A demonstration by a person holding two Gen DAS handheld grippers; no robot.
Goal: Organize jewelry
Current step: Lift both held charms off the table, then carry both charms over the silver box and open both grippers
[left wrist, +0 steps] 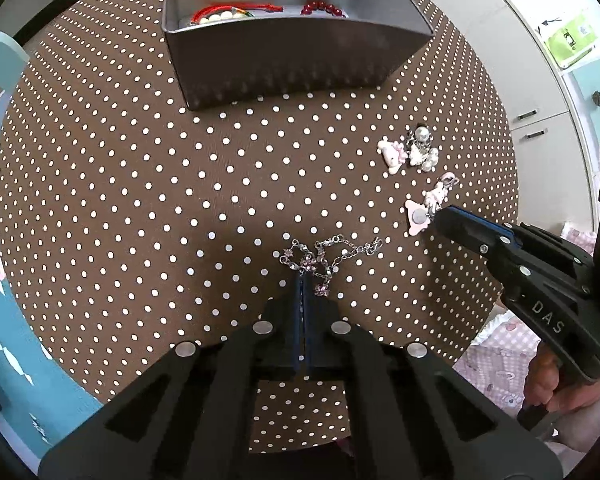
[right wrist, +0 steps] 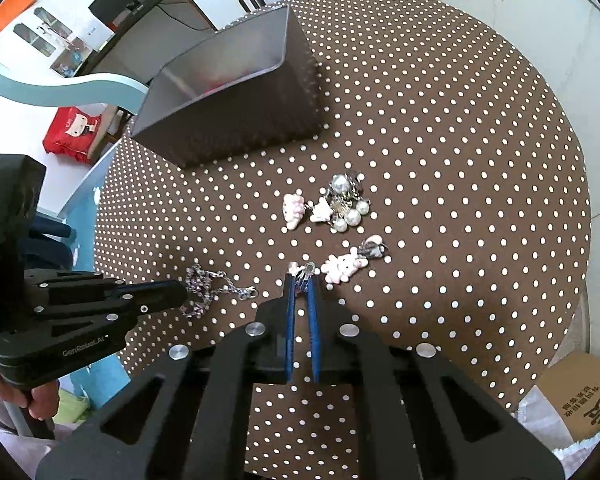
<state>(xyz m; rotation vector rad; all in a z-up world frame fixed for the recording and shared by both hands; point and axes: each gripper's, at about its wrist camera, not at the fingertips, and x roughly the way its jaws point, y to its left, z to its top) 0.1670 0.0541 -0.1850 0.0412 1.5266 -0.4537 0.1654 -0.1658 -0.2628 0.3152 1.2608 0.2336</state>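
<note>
A silver chain bracelet (left wrist: 328,254) with purple flower charms lies on the polka-dot table; my left gripper (left wrist: 303,278) is shut on its near end. It also shows in the right wrist view (right wrist: 208,290). My right gripper (right wrist: 302,276) is shut on the pink charm keychain (left wrist: 418,218), whose bunny charm (right wrist: 342,267) lies just beyond the tips. A cluster of pearl and pink charms (right wrist: 332,208) lies farther back. The grey metal box (left wrist: 284,36) holds a red cord bracelet (left wrist: 224,12) and red beads (left wrist: 322,8).
The round table (left wrist: 140,184) has a brown white-dotted cloth. A blue chair (left wrist: 4,280) stands at its left edge. White cabinets (right wrist: 520,4) are behind, and a cardboard box (right wrist: 580,396) sits on the floor to the right.
</note>
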